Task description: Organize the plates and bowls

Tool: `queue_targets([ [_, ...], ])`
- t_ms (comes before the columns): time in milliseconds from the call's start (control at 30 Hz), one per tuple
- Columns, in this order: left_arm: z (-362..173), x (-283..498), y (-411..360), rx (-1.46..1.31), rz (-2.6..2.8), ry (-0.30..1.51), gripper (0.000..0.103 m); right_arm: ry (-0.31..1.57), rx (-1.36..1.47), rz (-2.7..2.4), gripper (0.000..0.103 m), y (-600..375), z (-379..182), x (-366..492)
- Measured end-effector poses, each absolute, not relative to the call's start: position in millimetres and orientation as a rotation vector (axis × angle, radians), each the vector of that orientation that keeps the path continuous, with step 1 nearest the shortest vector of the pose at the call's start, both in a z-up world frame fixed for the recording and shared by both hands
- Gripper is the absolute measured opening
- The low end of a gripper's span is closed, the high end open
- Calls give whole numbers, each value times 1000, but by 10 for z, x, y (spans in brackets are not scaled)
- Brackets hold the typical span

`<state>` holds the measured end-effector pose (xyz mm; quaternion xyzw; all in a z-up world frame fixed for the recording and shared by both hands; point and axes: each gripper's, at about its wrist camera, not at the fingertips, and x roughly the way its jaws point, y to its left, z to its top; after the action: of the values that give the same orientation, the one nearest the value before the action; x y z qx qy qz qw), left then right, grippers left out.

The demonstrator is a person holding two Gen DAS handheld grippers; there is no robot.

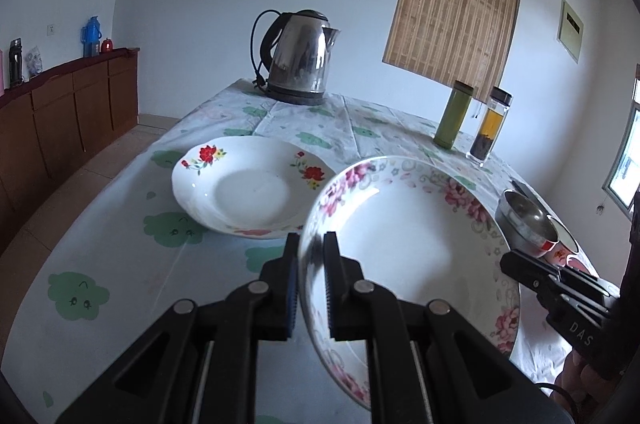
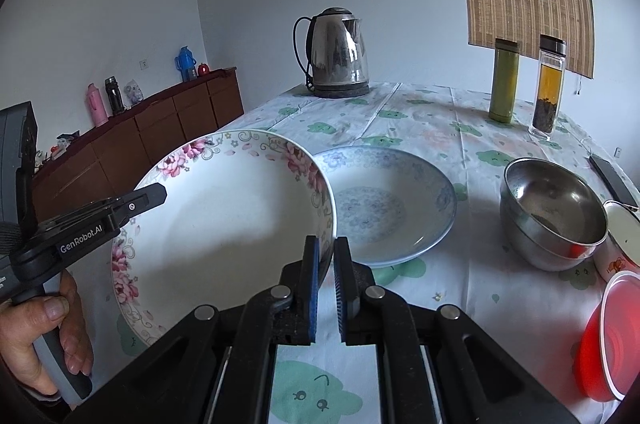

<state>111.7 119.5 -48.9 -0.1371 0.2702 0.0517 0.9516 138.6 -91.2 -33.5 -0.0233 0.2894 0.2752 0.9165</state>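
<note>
A white plate with pink flowers [image 1: 408, 252] is held by both grippers at opposite rims and hangs tilted over the table. My left gripper [image 1: 312, 240] is shut on its left rim. My right gripper [image 2: 326, 248] is shut on its right rim. The same pink-flowered plate [image 2: 224, 220] fills the left of the right wrist view, where the left gripper [image 2: 152, 194] reaches in from the side. A white plate with red flowers [image 1: 248, 184] lies on the cloth to the left. A blue-patterned plate [image 2: 392, 208] lies just beyond the held plate.
A steel bowl [image 2: 556, 212] stands at the right on a flowered cup, with a red bowl [image 2: 612, 336] near the right edge. A steel kettle [image 2: 338, 52], a green bottle [image 2: 504, 80] and a tea bottle [image 2: 548, 88] stand at the back. A hand [image 2: 40, 324] holds the left gripper's handle.
</note>
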Motion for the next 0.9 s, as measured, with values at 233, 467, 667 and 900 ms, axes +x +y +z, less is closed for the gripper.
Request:
queue_targets([
  [233,-325,1235,1099,-254,87,524,7,560,-33,546,8,-986,-199,1533],
  [467,-157,1401,1062,-226,87,490,7,523,-22,538,8,-1029,-94,1727],
  [667,-108,1551,1063,-218,86,478,7,514,-7,530,8,-1041,-103,1864],
  [900,-108,1720,1053,-221,80,475,7,505,9,510,8,-1054,-131,1978],
])
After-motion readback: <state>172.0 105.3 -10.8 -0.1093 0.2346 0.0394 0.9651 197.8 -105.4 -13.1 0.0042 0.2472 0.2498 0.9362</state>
